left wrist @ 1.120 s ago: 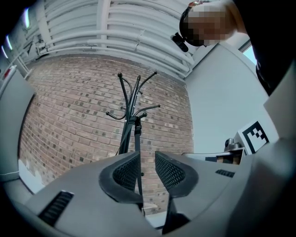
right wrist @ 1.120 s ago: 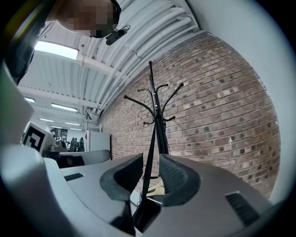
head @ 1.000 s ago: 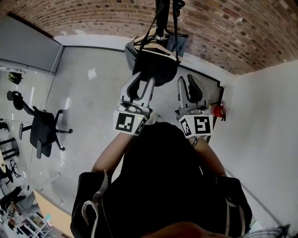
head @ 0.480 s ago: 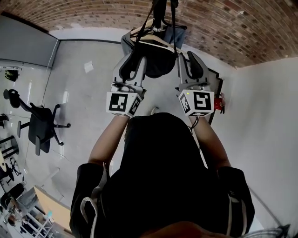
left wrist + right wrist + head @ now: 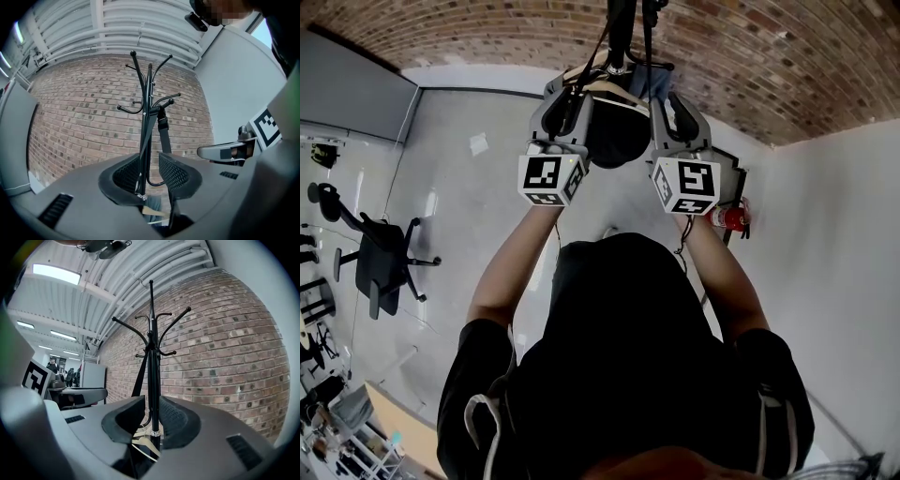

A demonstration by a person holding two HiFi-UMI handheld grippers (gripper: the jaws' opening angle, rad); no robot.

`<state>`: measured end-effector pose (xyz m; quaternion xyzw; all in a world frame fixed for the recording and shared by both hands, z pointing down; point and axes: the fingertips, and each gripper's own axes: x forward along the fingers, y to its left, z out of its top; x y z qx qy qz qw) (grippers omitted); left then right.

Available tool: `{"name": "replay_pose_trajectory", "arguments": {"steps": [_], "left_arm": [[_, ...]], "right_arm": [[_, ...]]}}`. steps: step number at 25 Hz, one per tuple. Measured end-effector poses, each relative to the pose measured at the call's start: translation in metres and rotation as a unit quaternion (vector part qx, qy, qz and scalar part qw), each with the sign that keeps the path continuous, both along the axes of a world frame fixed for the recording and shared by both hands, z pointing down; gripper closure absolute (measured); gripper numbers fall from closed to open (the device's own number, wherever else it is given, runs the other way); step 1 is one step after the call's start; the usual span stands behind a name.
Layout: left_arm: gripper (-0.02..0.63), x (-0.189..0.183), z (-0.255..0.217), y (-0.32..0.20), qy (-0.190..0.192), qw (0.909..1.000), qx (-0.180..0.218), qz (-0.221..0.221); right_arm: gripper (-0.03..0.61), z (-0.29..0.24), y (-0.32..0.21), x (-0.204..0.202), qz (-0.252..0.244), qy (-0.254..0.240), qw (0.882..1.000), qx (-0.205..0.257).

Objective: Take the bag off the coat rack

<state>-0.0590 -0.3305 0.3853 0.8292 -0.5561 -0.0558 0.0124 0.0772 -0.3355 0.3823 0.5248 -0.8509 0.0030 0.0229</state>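
Since the earlier frame both grippers have risen and closed in on the coat rack; they now flank the hanging bag.

An office chair (image 5: pixel 380 267) stands on the floor, far left and well apart from the work.

The left gripper (image 5: pixel 565 101) (image 5: pixel 151 171) is raised beside the bag's left side. Its jaws stand apart and grasp nothing; the rack pole and the bag strap (image 5: pixel 163 136) show through the gap, beyond the pads.

The dark bag (image 5: pixel 614 141) hangs on the coat rack (image 5: pixel 623 28) (image 5: pixel 149 93) (image 5: pixel 151 333) by its strap, with a pale wooden hanger (image 5: pixel 605 86) just above it.

The right gripper (image 5: pixel 672 103) (image 5: pixel 151 416) is raised at the bag's right side. Its jaws are likewise released and empty, with the pole framed between them.

A red fire extinguisher (image 5: pixel 729 218) sits by the white wall at right.
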Motion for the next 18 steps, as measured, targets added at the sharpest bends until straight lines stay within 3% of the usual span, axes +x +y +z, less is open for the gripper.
{"name": "replay_pose_trajectory", "arguments": {"steps": [10,18], "left_arm": [[0.494,0.0,0.004,-0.041,0.014,0.9998,-0.014,-0.009],[0.494,0.006,0.016,-0.075,0.001,0.9992,-0.039,-0.004]], "right_arm": [[0.482,-0.004,-0.033,-0.006,0.006,0.014,1.0,0.006],[0.482,-0.003,-0.058,-0.016,0.012,0.022,1.0,-0.003]]}}
